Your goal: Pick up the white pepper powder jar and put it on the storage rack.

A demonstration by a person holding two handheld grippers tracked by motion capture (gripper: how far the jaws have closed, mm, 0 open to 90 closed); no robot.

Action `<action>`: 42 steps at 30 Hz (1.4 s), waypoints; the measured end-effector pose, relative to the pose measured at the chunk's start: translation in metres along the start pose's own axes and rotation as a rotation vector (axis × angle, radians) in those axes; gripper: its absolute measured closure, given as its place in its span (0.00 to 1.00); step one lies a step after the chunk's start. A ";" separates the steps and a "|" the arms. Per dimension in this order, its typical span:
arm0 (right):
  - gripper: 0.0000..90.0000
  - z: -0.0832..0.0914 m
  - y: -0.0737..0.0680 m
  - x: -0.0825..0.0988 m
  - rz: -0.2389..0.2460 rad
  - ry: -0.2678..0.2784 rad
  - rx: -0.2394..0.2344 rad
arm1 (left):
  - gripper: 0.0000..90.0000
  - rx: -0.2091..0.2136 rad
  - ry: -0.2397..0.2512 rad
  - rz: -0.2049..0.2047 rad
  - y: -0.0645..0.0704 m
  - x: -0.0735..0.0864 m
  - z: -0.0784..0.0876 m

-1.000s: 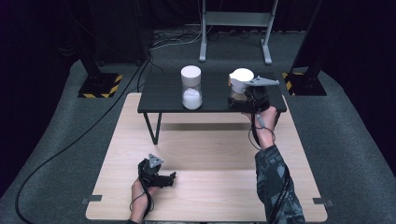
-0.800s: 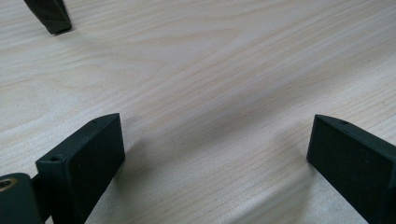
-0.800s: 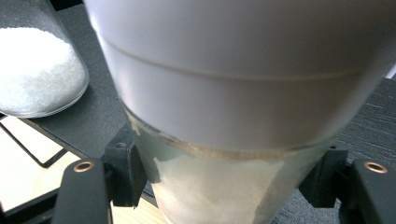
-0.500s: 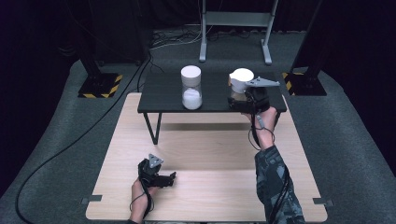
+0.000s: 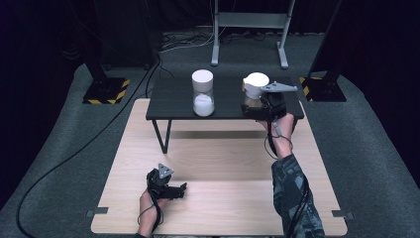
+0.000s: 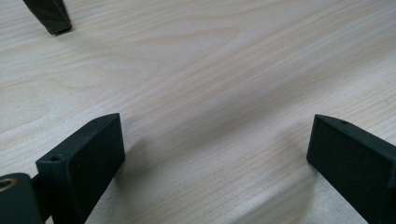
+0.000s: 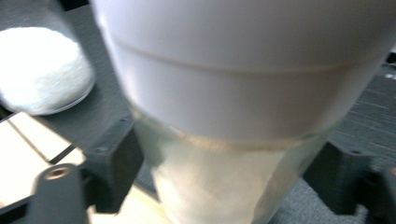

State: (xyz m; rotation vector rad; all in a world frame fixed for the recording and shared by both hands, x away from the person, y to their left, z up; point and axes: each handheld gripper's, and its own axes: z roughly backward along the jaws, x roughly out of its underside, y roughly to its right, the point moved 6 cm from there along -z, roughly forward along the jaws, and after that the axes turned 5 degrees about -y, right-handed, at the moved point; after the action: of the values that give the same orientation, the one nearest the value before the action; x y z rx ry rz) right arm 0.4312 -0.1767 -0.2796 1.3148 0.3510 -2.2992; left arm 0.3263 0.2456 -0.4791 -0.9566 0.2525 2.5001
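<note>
A jar [image 5: 255, 91] with a white lid is standing on the right end of the little black table [image 5: 173, 106]. It looks like clear glass with white powder inside, so it is probably smooth, a bit heavy and easy to break. Holding the body just under the lid looks best. The right gripper [image 5: 262, 106] is reaching around it there, jaws on both sides, but I cannot tell if they are squeezing. The left gripper [image 5: 171, 191] is resting in front of the black table, jaws wide apart, holding nothing.
</note>
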 end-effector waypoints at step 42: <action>0.00 0.010 -0.015 0.231 0.123 -0.292 -0.097 | 0.05 -0.003 -0.001 -0.002 0.001 0.000 0.000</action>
State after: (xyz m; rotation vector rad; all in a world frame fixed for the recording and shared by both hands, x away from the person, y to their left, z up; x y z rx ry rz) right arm 0.3162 -0.2296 -0.4731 0.9104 0.2710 -2.2961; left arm 0.3262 0.2449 -0.4790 -0.9558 0.2471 2.4999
